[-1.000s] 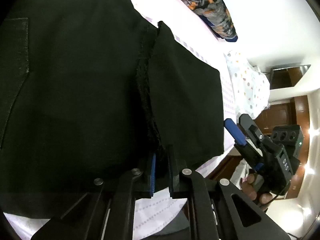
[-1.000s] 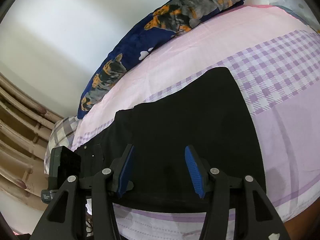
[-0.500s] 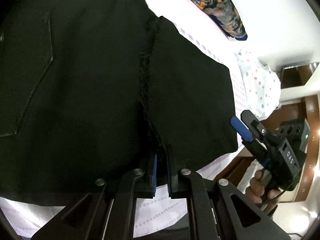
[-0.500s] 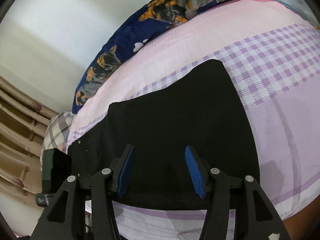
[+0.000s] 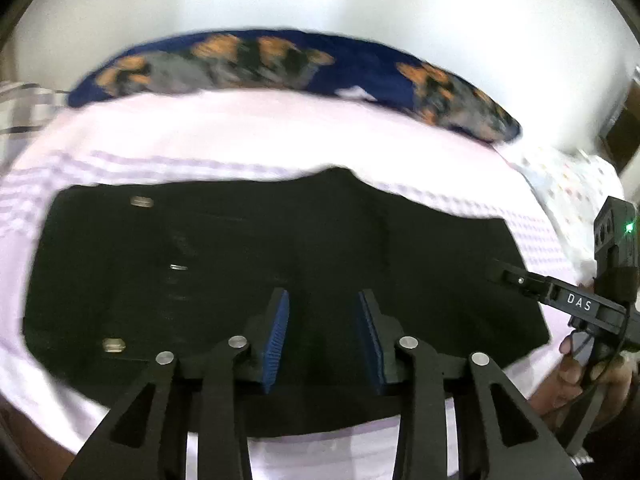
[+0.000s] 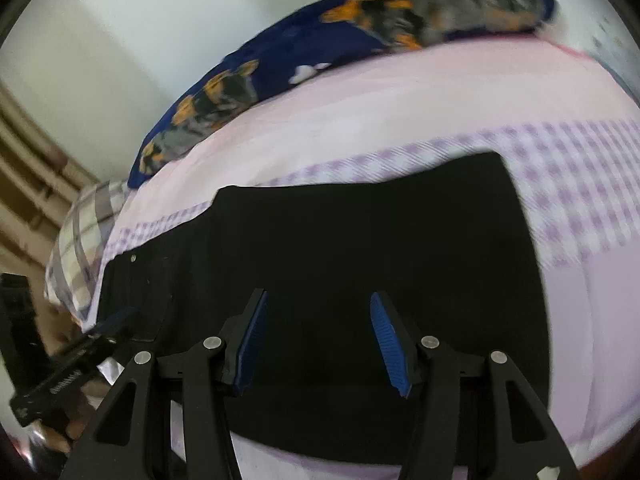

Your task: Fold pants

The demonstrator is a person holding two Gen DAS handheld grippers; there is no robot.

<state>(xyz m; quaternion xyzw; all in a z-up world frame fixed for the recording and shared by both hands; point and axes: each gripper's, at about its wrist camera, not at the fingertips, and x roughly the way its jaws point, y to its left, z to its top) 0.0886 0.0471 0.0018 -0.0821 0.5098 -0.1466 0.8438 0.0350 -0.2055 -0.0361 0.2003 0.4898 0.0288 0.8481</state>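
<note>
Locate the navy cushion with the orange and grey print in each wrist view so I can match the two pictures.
Left wrist: the navy cushion runs as a band across the upper middle, along the far side of the bed against the wall.
Right wrist: it slants from mid-left up to the upper right, again beyond the bed.
Shared landmark: the folded black pants lie in front of both grippers, on the pink-and-lilac sheet.

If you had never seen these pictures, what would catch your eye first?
The folded black pants fill the middle of the pink and lilac checked bedsheet. Both the left gripper and right gripper hover open over them. A long navy pillow with orange patches lines the far edge.
</note>
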